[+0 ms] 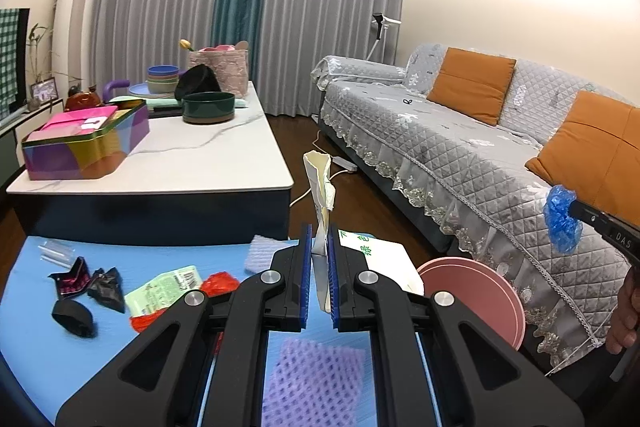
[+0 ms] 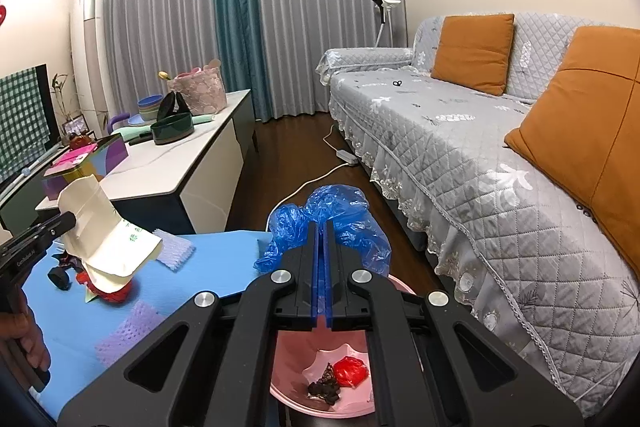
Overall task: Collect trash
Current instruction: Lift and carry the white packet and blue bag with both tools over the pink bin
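- Left gripper (image 1: 319,281): blue-padded jaws clamped on a crumpled cream paper carton (image 1: 320,195), which is held upright above the blue foam mat (image 1: 32,339).
- Right gripper (image 2: 321,267): jaws pressed together on a crumpled blue plastic bag (image 2: 352,219), directly above the round pink plastic bin (image 2: 288,393).
- Bin contents: red wrapper (image 2: 351,370), dark scraps (image 2: 322,385).
- Mat: black wrappers (image 1: 106,287), green-white label (image 1: 164,287), purple foam netting (image 1: 316,383) remain.
- Bin stands between the mat and the grey quilted sofa (image 2: 480,155).
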